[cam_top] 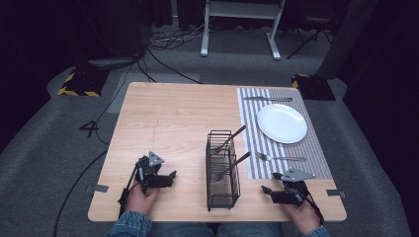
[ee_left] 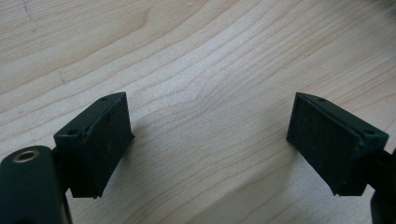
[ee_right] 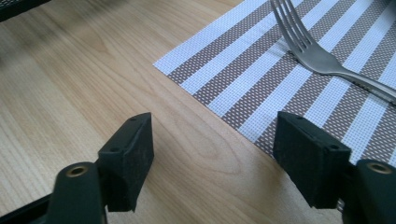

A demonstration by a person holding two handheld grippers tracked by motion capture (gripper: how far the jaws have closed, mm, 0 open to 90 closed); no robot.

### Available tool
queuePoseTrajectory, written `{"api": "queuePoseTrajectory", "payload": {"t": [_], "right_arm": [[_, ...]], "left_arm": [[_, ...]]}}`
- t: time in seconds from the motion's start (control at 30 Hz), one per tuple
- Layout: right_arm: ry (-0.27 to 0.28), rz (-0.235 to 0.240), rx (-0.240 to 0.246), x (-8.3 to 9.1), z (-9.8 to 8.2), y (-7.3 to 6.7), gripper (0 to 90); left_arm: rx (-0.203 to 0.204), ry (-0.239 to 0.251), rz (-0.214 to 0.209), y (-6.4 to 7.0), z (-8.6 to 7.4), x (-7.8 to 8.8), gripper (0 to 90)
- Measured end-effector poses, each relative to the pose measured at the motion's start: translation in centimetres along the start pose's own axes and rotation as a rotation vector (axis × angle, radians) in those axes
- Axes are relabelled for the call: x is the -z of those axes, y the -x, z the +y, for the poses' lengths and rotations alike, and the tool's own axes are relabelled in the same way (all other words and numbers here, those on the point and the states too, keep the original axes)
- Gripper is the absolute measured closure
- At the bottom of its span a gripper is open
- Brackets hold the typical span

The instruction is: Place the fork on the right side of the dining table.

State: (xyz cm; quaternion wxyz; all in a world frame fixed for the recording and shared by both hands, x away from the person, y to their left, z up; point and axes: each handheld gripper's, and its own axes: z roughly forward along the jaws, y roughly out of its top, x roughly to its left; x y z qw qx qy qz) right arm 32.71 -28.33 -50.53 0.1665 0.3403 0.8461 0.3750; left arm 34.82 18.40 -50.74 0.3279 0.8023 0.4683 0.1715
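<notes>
Left gripper (cam_top: 173,174): at 7 o'clock on the table (cam_top: 163,123), jaws released, bare wood between the pads.
Right gripper (cam_top: 265,189): at 5 o'clock, low over the table edge, jaws spread wide, nothing grasped.
Fork (ee_right: 322,56): flat on the striped placemat (ee_right: 261,70), just past the right gripper's jaws, at 1 o'clock in the right gripper view; apart from both pads.
Plate (cam_top: 281,123): white, on the placemat, at 2 o'clock.
Knife (cam_top: 268,99): beyond the plate.
Wire caddy (cam_top: 222,170): centre-near, at 6 o'clock, holding cutlery.
</notes>
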Motion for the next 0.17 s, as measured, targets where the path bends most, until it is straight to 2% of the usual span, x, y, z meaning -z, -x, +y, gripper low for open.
{"api": "queuePoseTrajectory", "payload": {"t": [0.03,0.1,0.17], "right_arm": [[0.000,0.000,0.000,0.00,0.00,0.00,25.4],[-0.012,-0.012,-0.008,-0.11,0.05,-0.04,16.6],[-0.020,-0.017,-0.016,-0.16,0.09,-0.06,16.0]], "left_arm": [[0.000,0.000,0.000,0.00,0.00,0.00,13.9],[-0.001,0.000,0.001,-0.01,0.00,0.00,13.8],[-0.001,0.000,0.001,0.00,0.00,0.00,13.8]]}}
